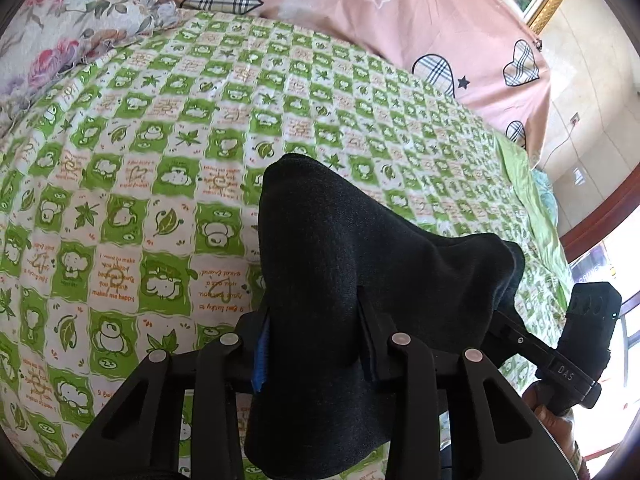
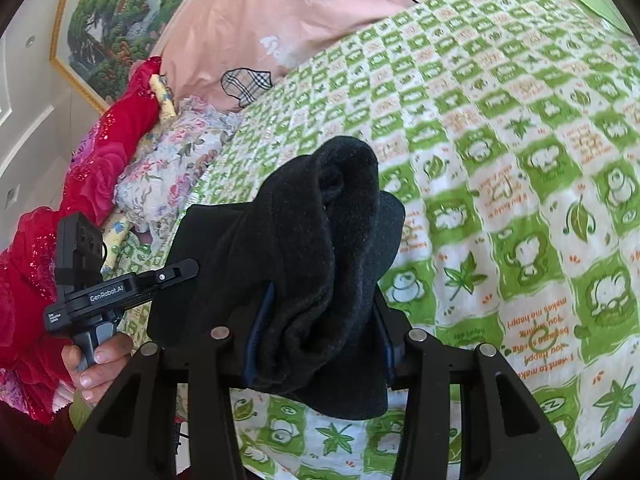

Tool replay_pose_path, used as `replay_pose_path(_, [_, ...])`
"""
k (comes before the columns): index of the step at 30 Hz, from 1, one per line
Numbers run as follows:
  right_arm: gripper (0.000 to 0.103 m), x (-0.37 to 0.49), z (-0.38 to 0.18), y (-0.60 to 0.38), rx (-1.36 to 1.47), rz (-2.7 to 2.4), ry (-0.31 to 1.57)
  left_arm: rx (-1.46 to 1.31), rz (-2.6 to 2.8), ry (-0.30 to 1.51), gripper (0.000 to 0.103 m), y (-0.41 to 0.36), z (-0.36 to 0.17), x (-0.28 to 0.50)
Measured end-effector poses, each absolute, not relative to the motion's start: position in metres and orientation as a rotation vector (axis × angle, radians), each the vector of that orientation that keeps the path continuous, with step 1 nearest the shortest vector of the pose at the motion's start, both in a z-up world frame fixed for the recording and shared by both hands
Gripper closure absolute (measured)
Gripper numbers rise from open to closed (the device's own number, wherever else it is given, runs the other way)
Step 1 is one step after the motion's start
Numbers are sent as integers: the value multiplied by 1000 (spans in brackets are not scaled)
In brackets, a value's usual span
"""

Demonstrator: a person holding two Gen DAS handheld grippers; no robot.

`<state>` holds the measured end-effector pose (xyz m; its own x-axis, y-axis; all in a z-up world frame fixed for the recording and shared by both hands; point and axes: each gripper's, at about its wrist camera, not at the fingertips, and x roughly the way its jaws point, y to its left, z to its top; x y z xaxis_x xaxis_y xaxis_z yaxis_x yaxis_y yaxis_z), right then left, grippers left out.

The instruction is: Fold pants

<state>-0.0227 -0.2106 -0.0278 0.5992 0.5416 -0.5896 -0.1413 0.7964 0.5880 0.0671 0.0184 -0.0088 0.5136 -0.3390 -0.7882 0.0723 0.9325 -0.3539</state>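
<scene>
**A:** Left wrist view first: your left tool [image 1: 316, 340] has its jaws pinched on a thick bunch of the black pants [image 1: 340, 264]. The cloth fills the gap between the pads, and a strip of blue pad shows at the left edge of the fabric. The pants rise in a hump above the jaws and hang below them too, over the green-and-white checked bedsheet [image 1: 160, 168].

**B:** And your other side?

**A:** In the right wrist view your right tool [image 2: 320, 336] is likewise clamped on the pants [image 2: 320, 232], partly closed, with a rolled, fuzzy fold of the dark fabric standing up between the jaws. Blue pads peek out on both sides of the cloth.

**B:** Do the two tools see each other?

**A:** Yes. In the left wrist view the right one sits at the far right edge, the pants stretching toward it. In the right wrist view your left hand [image 2: 94, 364] grips the handle of the left tool at the lower left, fingernails visible.

**B:** What surrounds the bed?

**A:** A pink quilt with plaid hearts [image 1: 400, 12] lies at the far end, a floral pillow [image 1: 60, 20] beside it, red sequinned fabric [image 2: 108, 160] at the bed's edge, and a gold-framed landscape painting [image 2: 116, 12] hangs on the wall.
</scene>
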Motion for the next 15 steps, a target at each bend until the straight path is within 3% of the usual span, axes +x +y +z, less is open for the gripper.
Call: replay_pose_path(15, [57, 34, 2, -197, 457, 471, 775, -300, -190, 927, 68, 37, 17, 97])
